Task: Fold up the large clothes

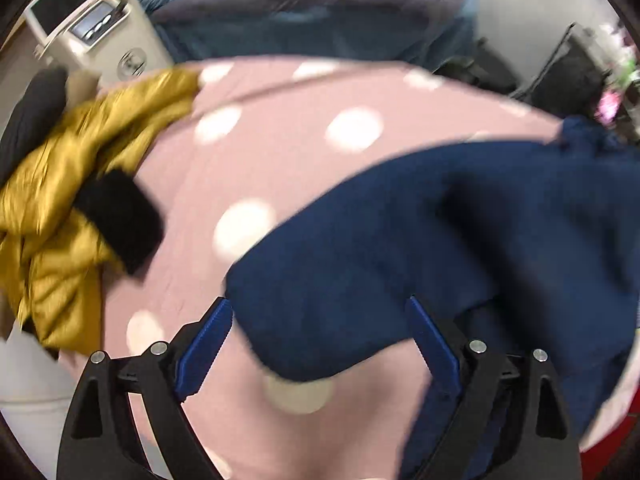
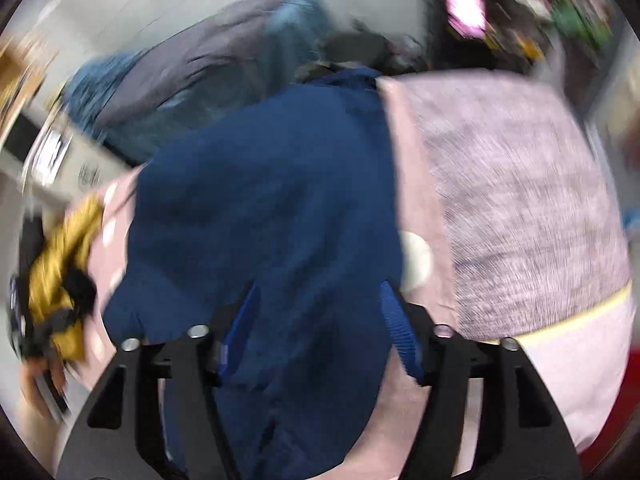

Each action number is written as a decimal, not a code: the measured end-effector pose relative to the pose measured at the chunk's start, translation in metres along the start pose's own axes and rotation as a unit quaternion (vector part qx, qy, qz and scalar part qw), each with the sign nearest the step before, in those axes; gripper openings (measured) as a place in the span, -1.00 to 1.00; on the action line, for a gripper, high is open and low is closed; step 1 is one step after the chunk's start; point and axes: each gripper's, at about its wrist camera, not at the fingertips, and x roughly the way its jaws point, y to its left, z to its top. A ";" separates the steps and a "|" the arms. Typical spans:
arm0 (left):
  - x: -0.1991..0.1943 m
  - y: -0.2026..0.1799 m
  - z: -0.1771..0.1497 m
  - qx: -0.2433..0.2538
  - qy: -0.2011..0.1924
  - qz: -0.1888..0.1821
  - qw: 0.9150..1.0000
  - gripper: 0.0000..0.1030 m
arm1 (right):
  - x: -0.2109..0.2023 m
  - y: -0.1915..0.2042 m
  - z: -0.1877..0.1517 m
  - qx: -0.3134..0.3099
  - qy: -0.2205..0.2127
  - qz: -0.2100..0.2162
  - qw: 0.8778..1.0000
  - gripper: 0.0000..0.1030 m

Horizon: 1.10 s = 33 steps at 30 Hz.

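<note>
A navy blue garment (image 1: pixel 460 240) lies spread on a pink bed sheet with white dots (image 1: pixel 280 120). My left gripper (image 1: pixel 318 300) points steeply down over the garment's near left edge, open, with a rounded corner of the cloth lying between its blue pads (image 1: pixel 208 340) but not pinched. In the right wrist view the same navy garment (image 2: pixel 272 200) fills the middle. My right gripper (image 2: pixel 320 284) stands open over it, cloth between its fingers (image 2: pixel 400 320) with no visible press. Both views are blurred.
A mustard-yellow jacket with black fur trim (image 1: pixel 80 200) is heaped at the left of the bed. A mottled grey-pink textile (image 2: pixel 520 208) lies right of the garment. A white appliance (image 1: pixel 100 28) and dark blue-grey bedding (image 1: pixel 320 12) stand beyond the bed.
</note>
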 end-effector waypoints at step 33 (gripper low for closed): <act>0.045 -0.050 -0.057 0.061 0.039 -0.007 0.997 0.68 | -0.043 0.084 -0.026 -0.185 -0.092 -0.155 0.966 -0.77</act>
